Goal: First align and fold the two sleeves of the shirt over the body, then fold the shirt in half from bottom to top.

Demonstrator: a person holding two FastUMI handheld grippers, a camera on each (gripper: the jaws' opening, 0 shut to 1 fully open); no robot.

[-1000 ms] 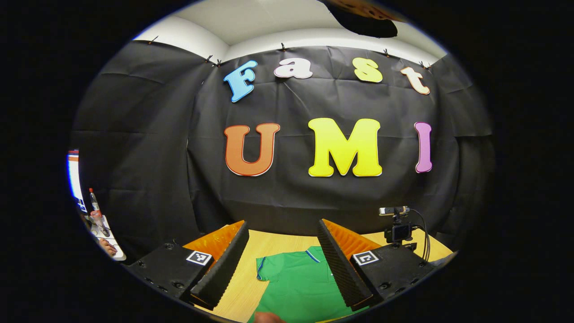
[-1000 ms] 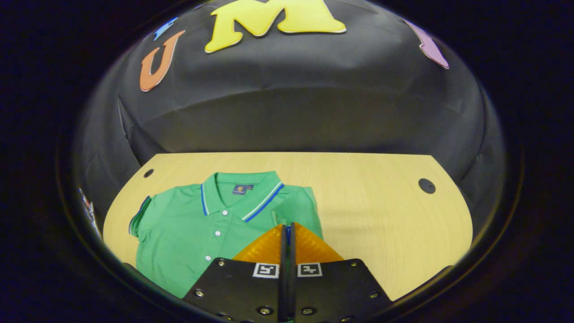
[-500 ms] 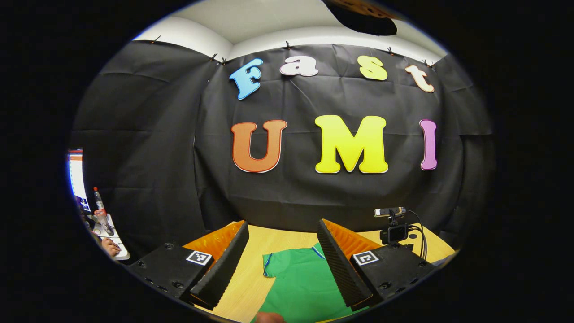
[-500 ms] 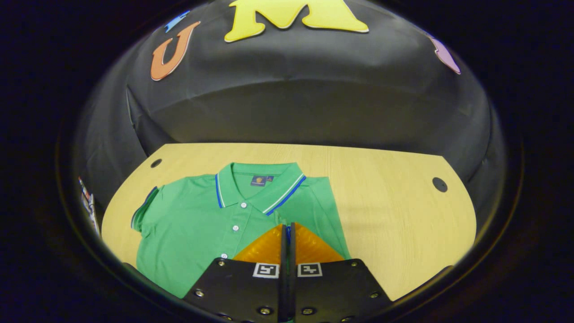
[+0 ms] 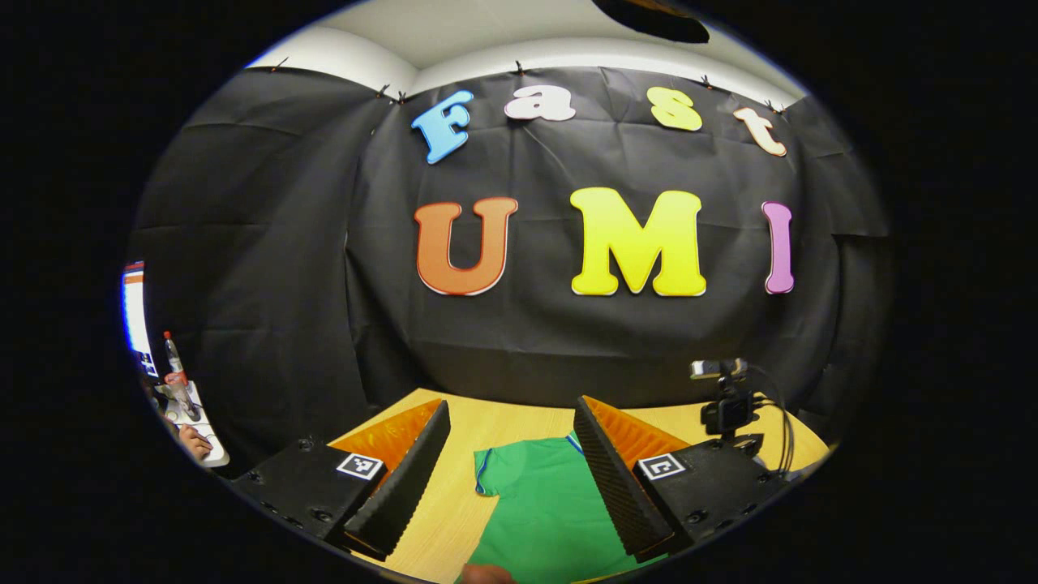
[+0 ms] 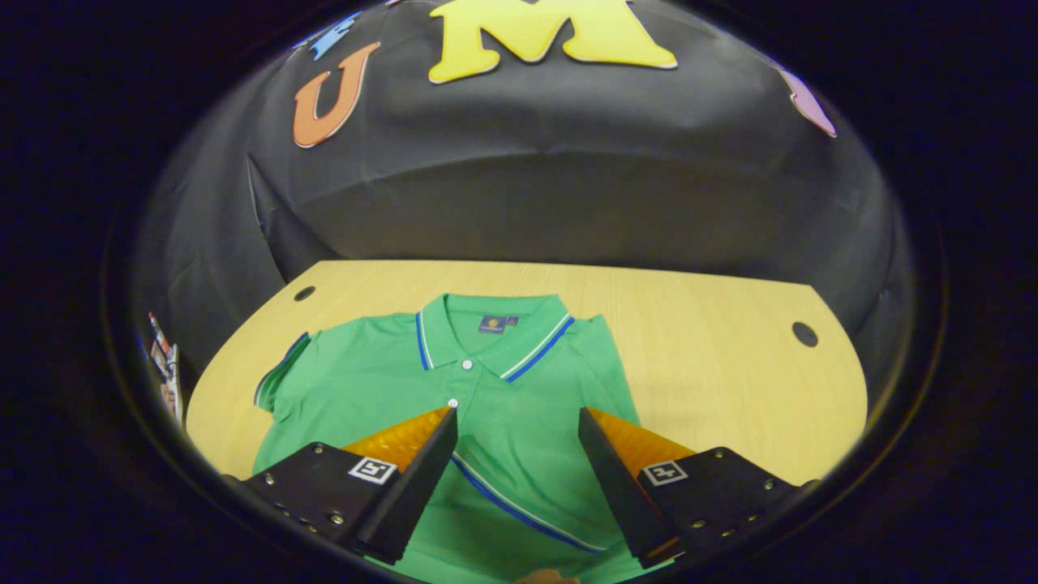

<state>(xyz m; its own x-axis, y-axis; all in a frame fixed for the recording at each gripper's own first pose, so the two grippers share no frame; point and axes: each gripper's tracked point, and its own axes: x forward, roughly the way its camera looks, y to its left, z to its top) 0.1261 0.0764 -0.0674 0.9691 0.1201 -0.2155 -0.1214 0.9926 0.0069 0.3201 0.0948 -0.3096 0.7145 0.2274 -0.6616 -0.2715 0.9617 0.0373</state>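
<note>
A green polo shirt with a blue-and-white trimmed collar lies flat, collar away from me, on the wooden table. One sleeve is folded over the body, and its striped cuff runs slantwise between my right gripper's fingers. The other sleeve still lies spread out to the side. My right gripper hangs open just above the chest, holding nothing. In the left gripper view, my left gripper is open over the table, with the spread sleeve between its fingers further down.
A small camera on a stand with cables stands on the table at the right. Two round holes mark the tabletop's far corners. Past the booth's left edge are a bottle and a person's hand.
My right gripper opened and let go of the sleeve, which now lies across the shirt's body. The left gripper stayed open and shifted only slightly.
</note>
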